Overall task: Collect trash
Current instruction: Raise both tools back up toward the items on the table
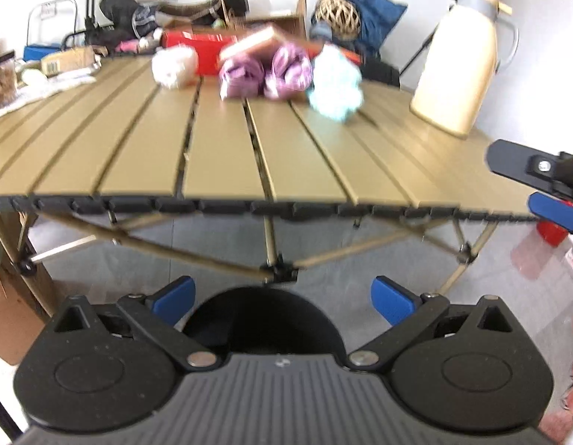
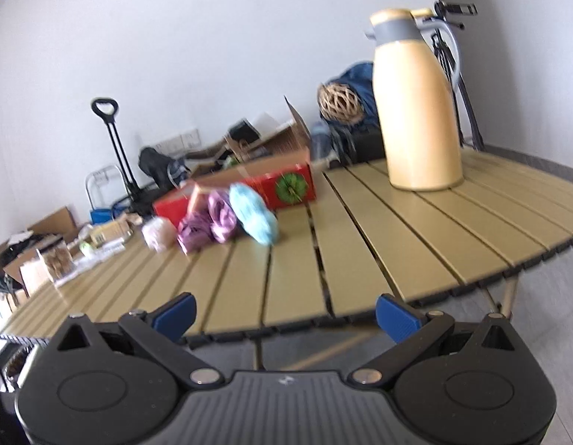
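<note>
Both views blurred by motion. Left gripper (image 1: 282,296) spread wide with nothing between its blue pads, held below and short of the near edge of the slatted table (image 1: 219,148). Right gripper (image 2: 286,315) likewise spread wide and empty, hovering at the table's (image 2: 397,230) near edge; its black and blue tip also seen at the right border of the left view (image 1: 538,185).

Trash bunched at the far side of the table, well apart from both grippers — a white wad (image 1: 175,66) (image 2: 158,233), two purple wads (image 1: 264,72) (image 2: 208,222) touching each other, a light blue wad (image 1: 336,83) (image 2: 254,215) just beside them. Behind these, a red box (image 1: 197,50) (image 2: 282,189). Off to the right, upright on the table, a cream jug (image 1: 460,63) (image 2: 416,111) with a grey collar. Clutter on the floor beyond — cardboard boxes, a wicker ball (image 1: 338,13) (image 2: 340,104).
</note>
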`<state>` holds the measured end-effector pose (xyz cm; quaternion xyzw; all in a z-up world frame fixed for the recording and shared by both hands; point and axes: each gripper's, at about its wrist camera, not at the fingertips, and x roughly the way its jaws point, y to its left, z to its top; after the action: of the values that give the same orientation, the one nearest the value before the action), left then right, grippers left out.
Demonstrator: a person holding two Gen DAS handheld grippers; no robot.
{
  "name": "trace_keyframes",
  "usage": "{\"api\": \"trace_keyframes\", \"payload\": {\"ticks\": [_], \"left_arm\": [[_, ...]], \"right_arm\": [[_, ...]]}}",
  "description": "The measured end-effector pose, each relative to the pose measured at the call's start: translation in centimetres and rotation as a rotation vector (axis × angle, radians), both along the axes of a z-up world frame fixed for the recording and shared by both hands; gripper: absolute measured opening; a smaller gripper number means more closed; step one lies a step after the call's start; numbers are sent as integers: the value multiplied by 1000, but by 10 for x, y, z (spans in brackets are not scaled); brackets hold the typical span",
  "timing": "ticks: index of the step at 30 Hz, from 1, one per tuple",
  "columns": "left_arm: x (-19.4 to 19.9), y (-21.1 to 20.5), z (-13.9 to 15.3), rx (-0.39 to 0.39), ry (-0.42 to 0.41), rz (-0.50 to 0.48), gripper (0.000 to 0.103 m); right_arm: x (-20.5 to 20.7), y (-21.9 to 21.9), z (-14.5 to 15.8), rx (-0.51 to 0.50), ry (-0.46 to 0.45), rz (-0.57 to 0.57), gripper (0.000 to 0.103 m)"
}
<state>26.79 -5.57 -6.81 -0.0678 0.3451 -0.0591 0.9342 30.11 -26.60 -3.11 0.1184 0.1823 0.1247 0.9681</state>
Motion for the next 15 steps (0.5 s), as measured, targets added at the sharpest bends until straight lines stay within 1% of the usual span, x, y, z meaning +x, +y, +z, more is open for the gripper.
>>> {"api": "trace_keyframes", "payload": {"ticks": [3,8,11,15], "left_arm": [[-3,7,18,-6,-61,24,103],[5,22,48,-1,-154,93,103],[15,32,63,13,-191,152,103],[30,46,79,5,-216,212,103]], "right_arm": [[6,7,11,17,-51,8,103],[25,25,24,11,-131,-24,103],[38,35,26,24,-139,-1,103],[55,50,30,3,-154,13,103]]}}
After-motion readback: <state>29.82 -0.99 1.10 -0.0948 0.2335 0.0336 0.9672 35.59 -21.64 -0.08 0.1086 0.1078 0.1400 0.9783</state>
